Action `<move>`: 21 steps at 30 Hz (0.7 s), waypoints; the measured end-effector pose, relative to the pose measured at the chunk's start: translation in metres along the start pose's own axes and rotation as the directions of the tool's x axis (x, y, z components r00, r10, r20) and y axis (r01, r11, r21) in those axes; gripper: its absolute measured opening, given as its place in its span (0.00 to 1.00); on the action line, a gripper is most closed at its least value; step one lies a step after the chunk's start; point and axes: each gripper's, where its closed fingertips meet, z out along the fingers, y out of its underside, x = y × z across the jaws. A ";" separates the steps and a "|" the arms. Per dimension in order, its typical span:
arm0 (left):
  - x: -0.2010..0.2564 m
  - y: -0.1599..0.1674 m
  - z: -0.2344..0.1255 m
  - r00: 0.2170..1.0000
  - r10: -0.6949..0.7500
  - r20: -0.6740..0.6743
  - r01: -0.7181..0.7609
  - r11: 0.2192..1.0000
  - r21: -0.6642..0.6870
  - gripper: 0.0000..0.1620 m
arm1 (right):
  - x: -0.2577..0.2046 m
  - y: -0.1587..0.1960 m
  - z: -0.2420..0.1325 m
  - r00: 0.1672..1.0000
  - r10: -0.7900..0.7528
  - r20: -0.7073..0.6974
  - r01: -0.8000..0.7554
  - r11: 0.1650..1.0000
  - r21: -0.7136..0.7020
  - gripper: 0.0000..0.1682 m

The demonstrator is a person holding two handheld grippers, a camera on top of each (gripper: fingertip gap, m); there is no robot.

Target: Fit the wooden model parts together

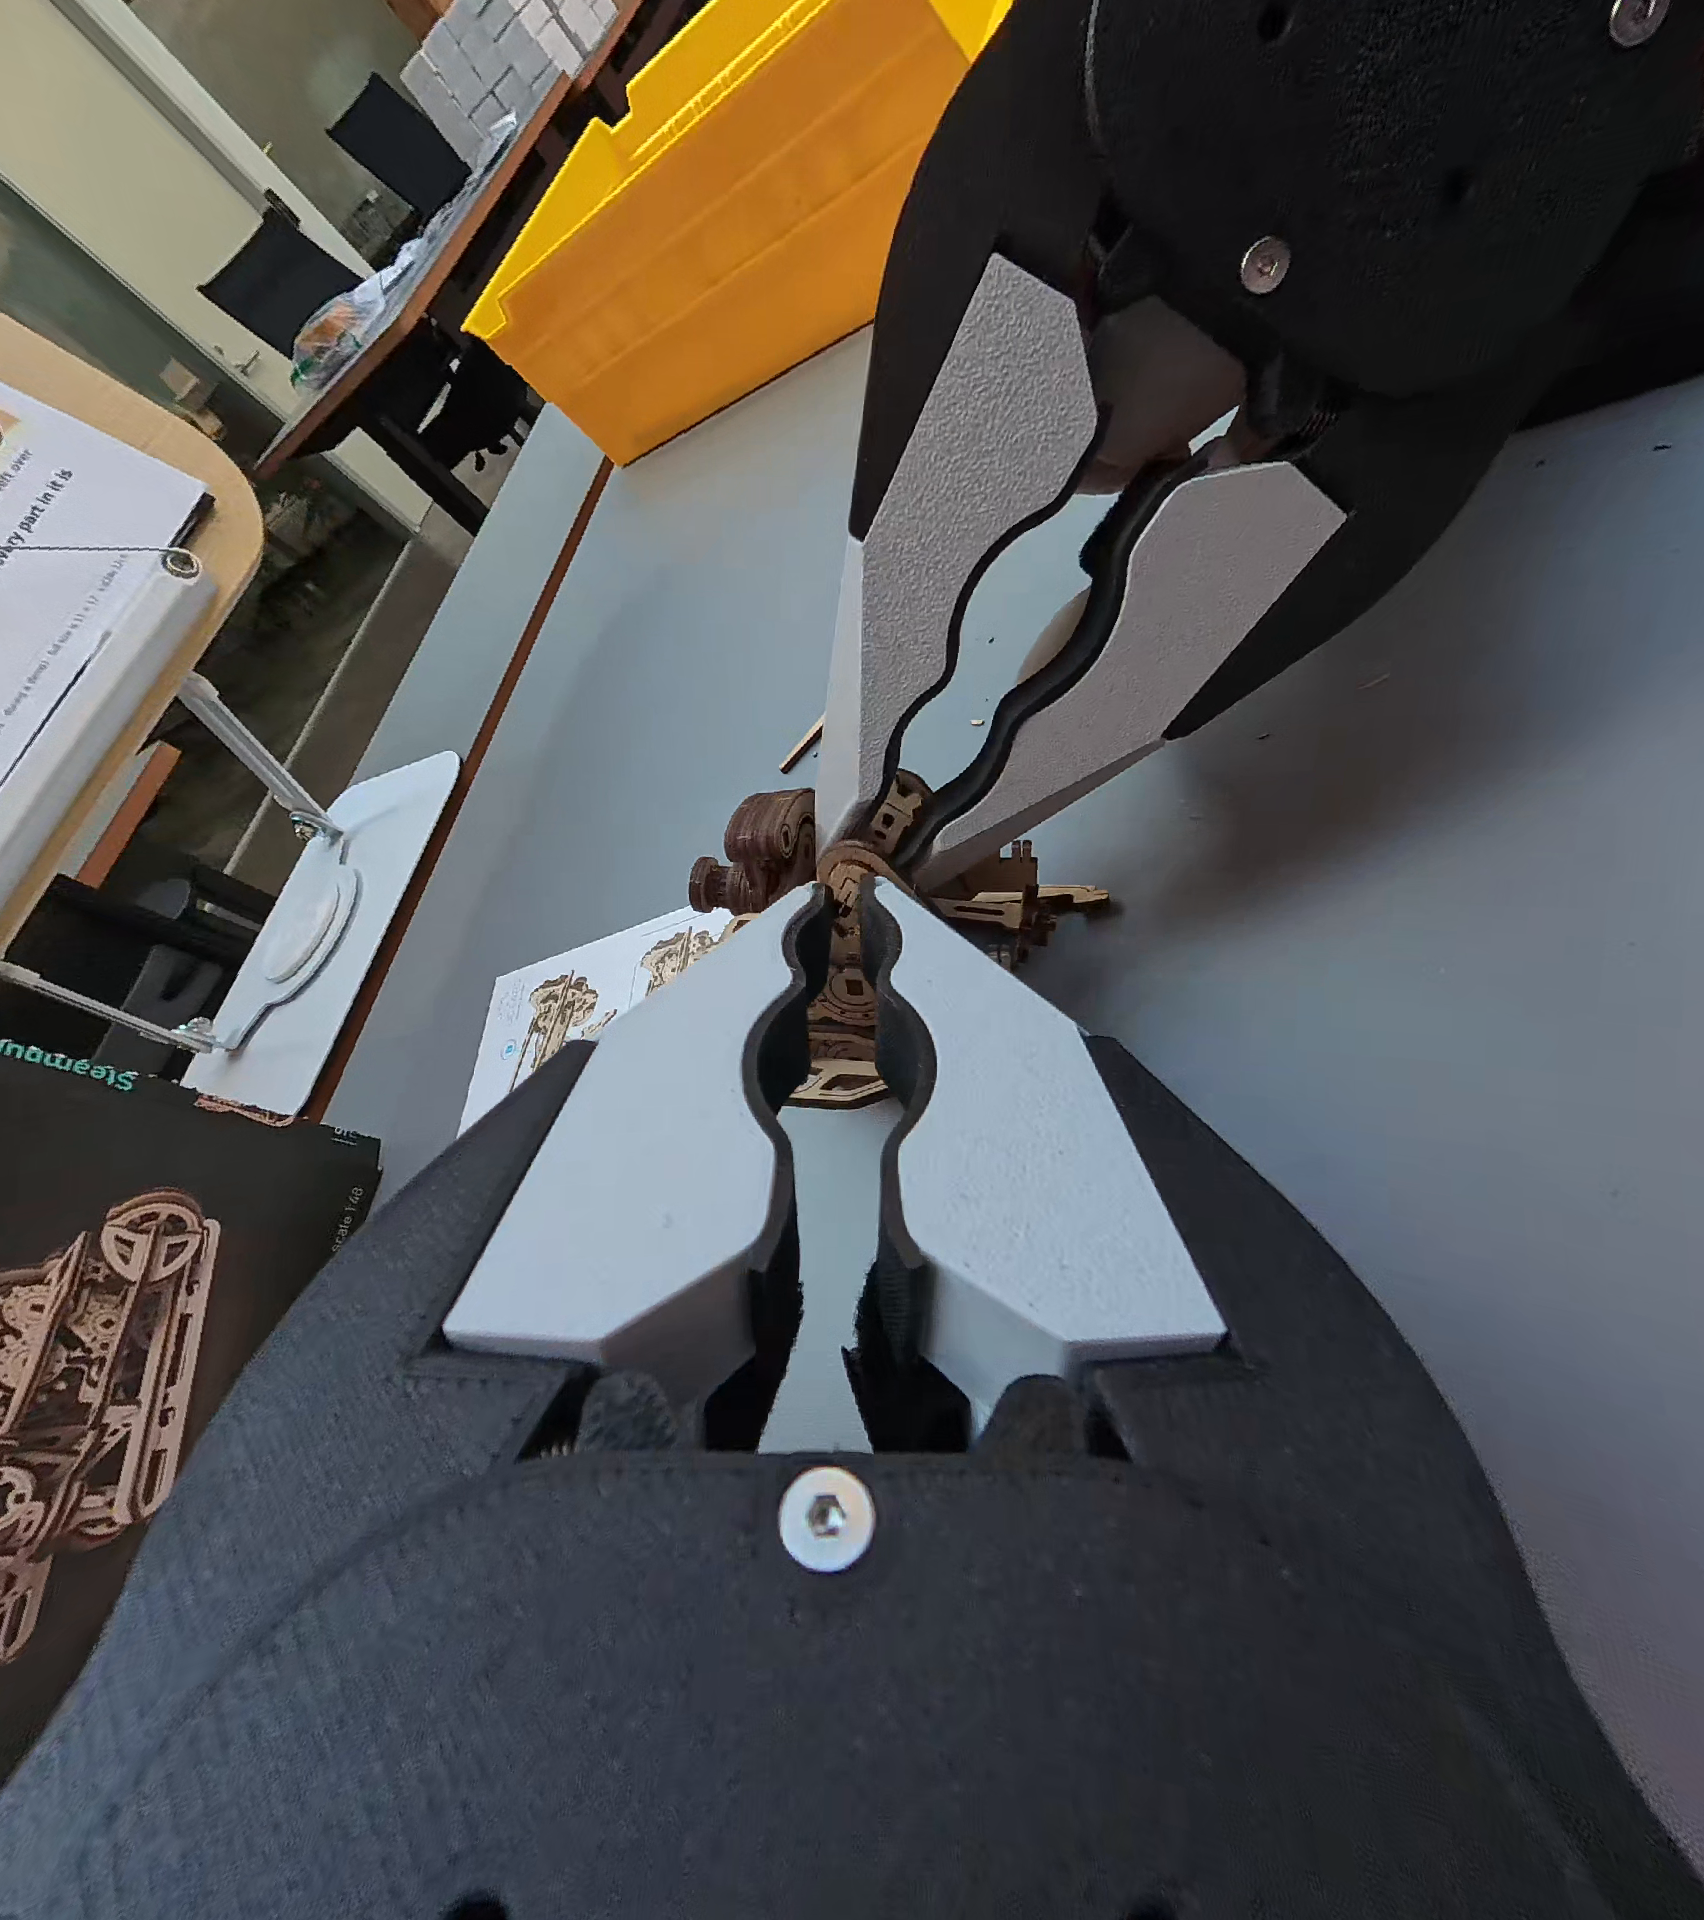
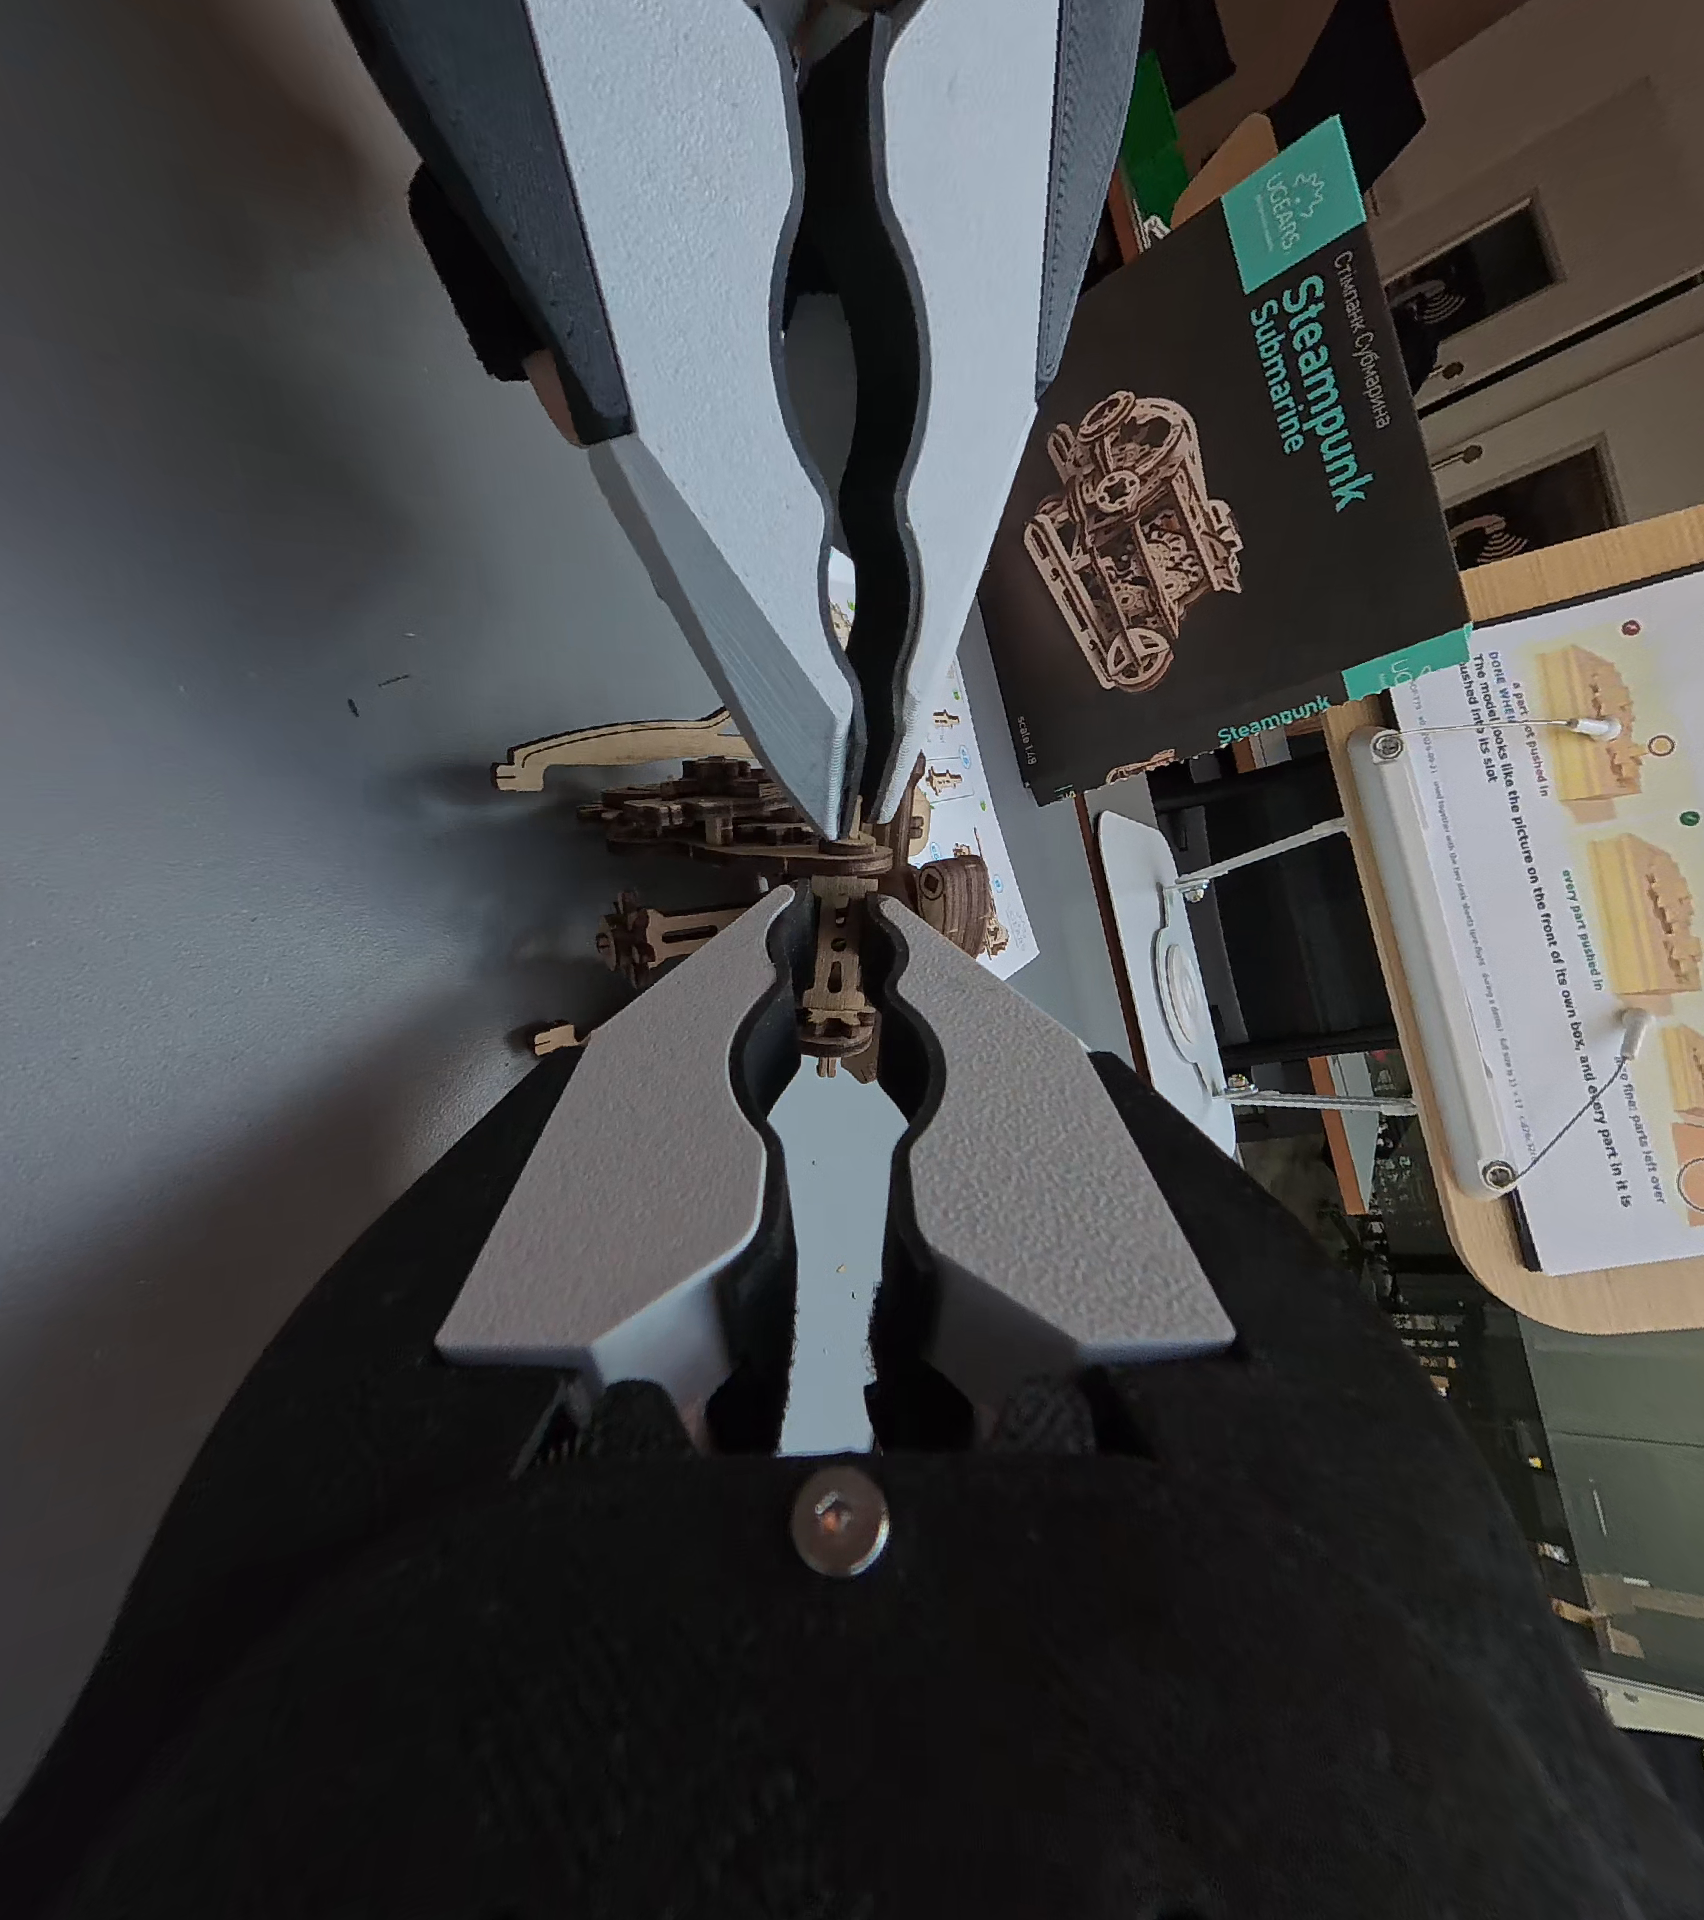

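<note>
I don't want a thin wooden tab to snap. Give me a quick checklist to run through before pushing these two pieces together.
1. Left hand-held gripper shut on its pale laser-cut wooden strip: ok.
2. Right hand-held gripper shut on its slotted wooden piece: ok.
3. Both tips meet at the small round wooden hub: ok.
4. Tab lined up with slot: cannot tell, fingers hide it.
5. Loose dark wooden subassembly on the grey tabletop close behind the joint: not ok.
</note>
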 end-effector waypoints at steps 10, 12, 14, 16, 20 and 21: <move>0.005 -0.005 -0.005 0.998 0.028 -0.052 -0.025 0.998 0.049 0.01 | -0.001 -0.007 -0.006 1.000 -0.013 0.019 0.013 0.999 0.036 0.03; 0.005 -0.009 -0.006 0.998 0.031 -0.054 -0.028 0.997 0.070 0.01 | 0.000 -0.009 -0.008 1.000 0.011 0.028 -0.012 0.998 0.053 0.02; 0.006 -0.009 -0.007 0.997 0.013 -0.073 -0.008 0.997 0.073 0.01 | -0.002 -0.011 -0.009 0.999 0.032 0.044 -0.034 0.998 0.059 0.02; 0.009 -0.006 -0.005 0.996 0.002 -0.090 0.003 0.999 0.049 0.01 | -0.006 -0.010 -0.007 0.998 0.031 0.062 -0.034 0.999 0.041 0.02; 0.009 -0.006 -0.004 0.998 0.006 -0.067 -0.003 0.998 0.055 0.01 | -0.006 -0.009 -0.008 0.994 0.074 0.081 -0.077 0.996 0.037 0.01; 0.008 -0.009 -0.005 0.998 -0.009 -0.066 0.013 0.997 0.070 0.01 | -0.005 -0.010 -0.009 0.993 0.089 0.078 -0.092 0.995 0.042 0.01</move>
